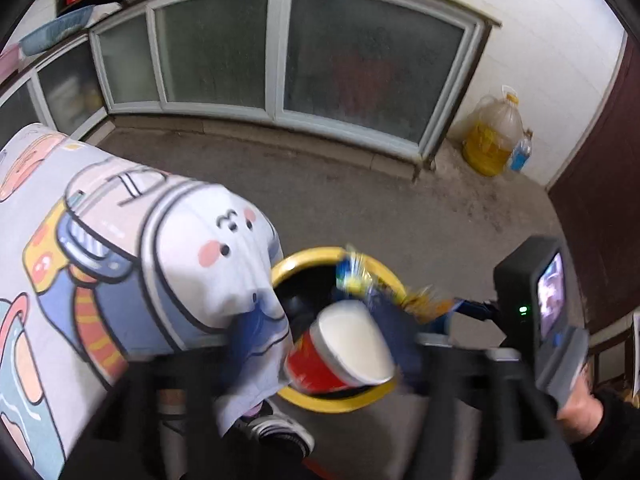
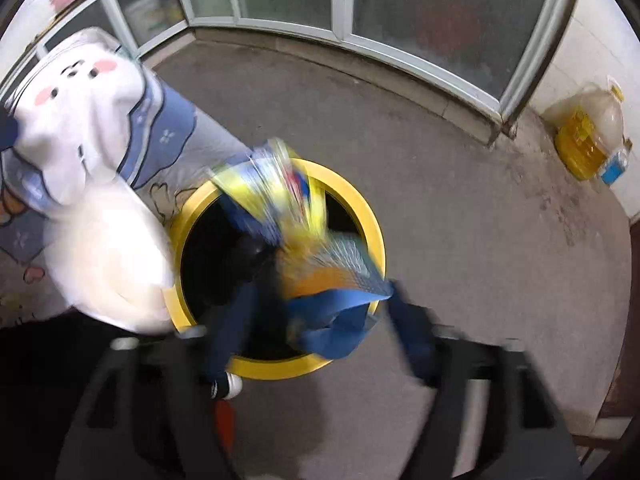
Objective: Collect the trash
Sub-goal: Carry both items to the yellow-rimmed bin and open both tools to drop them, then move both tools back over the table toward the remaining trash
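Over the yellow-rimmed bin (image 2: 374,216) now: left hand-held gripper (image 1: 340,354) clamped on tilted paper cup (image 1: 340,348), right hand-held gripper (image 2: 316,320) pinching crinkly snack wrapper (image 2: 280,208). Light, crushable; best gripped mid-wall.

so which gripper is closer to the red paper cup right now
Left. The left gripper has the red cup between its fingers above the yellow bin; the right gripper, beside it, has the blurred snack wrapper.

I'm in a home kitchen corner: low cabinets (image 1: 276,52) with frosted sliding doors, a big jug of cooking oil (image 1: 494,134) on the concrete floor (image 1: 360,204), a cartoon-print tablecloth (image 1: 80,240).
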The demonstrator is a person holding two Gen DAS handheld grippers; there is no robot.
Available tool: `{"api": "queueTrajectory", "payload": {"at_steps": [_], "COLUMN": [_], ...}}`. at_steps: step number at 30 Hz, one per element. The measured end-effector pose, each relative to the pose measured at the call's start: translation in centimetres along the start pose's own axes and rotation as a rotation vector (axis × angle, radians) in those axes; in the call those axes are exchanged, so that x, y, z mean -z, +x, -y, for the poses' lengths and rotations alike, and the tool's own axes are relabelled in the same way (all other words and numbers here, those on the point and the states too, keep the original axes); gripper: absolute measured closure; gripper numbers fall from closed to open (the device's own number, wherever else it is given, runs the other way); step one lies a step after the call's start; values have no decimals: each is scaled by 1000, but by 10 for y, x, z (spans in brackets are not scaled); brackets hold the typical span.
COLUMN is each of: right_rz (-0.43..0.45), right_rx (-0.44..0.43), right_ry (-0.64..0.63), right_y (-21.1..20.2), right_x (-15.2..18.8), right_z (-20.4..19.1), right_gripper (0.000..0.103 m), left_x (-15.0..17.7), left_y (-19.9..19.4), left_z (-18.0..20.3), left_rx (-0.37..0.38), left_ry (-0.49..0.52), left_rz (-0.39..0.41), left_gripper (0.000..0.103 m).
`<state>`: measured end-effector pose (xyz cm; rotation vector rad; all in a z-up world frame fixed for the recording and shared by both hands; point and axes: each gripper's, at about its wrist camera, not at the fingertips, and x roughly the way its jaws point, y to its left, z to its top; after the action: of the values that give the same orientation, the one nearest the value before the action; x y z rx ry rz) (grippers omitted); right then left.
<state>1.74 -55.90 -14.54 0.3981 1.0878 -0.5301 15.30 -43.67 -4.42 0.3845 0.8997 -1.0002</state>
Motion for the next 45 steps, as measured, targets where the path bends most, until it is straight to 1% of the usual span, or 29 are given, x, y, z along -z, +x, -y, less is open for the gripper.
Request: {"api": "queueTrajectory", "payload": {"at_steps": [3,4,6,8,11,13,15,17,18,20,21,22,24,27,29,30,32,34,37,39,41,45], "right_rz": [-2,1,17,65,152,211,263,335,369,408,431,443,467,482,493,494,488,482,465,458,460,436], "right_rx": [34,44,39,40,34,11,-20,-66,-94,-142,-185,-211,-285,-366,-429,-460,-501,-537,-566,-570,-558,-562], "right_ry": [14,28,59,78,74,54,26,-15,-39,-82,-110,-128,-187,-272,-354,-401,-464,-522,-601,-639,-676,-699], "right_y": [0,-2,-8,-26,-56,-74,-93,-115,-125,-139,-147,-153,-165,-175,-183,-185,-186,-187,-186,-184,-183,-176], "right_x": [-2,-2,-3,-2,-1,-4,-5,-6,-6,-7,-8,-8,-9,-11,-9,-9,-9,-9,-11,-12,-12,-13], "right_z": [7,10,19,26,31,31,25,11,3,-16,-30,-39,-68,-114,-152,-175,-210,-246,-295,-320,-343,-368], "right_gripper": [30,30,30,30,30,29,29,29,29,28,28,28,27,27,26,26,26,26,26,26,26,26], "left_x": [-4,-4,-4,-1,6,15,25,43,49,70,81,96,116,160,181,196,216,230,250,260,267,279], "left_y": [-17,-22,-36,-54,-85,-109,-133,-161,-171,-199,-210,-227,-244,-277,-294,-304,-321,-333,-352,-360,-364,-367], "left_z": [-3,-5,-9,-12,-22,-30,-37,-49,-55,-74,-83,-97,-113,-149,-170,-184,-209,-231,-270,-296,-309,-329], "left_rx": [-1,-6,9,30,35,28,19,-23,-37,-69,-91,-132,-183,-320,-374,-417,-502,-566,-650,-712,-720,-690], "left_ry": [-17,-24,-49,-85,-124,-138,-143,-144,-149,-175,-192,-221,-259,-346,-397,-431,-488,-537,-609,-660,-699,-764], "left_rz": [59,74,109,147,203,239,275,310,319,346,352,358,363,357,362,362,351,340,333,305,298,311], "left_gripper": [17,17,16,15,13,13,8,8,8,8,8,8,8,8,8,8,8,8,8,8,8,8]}}
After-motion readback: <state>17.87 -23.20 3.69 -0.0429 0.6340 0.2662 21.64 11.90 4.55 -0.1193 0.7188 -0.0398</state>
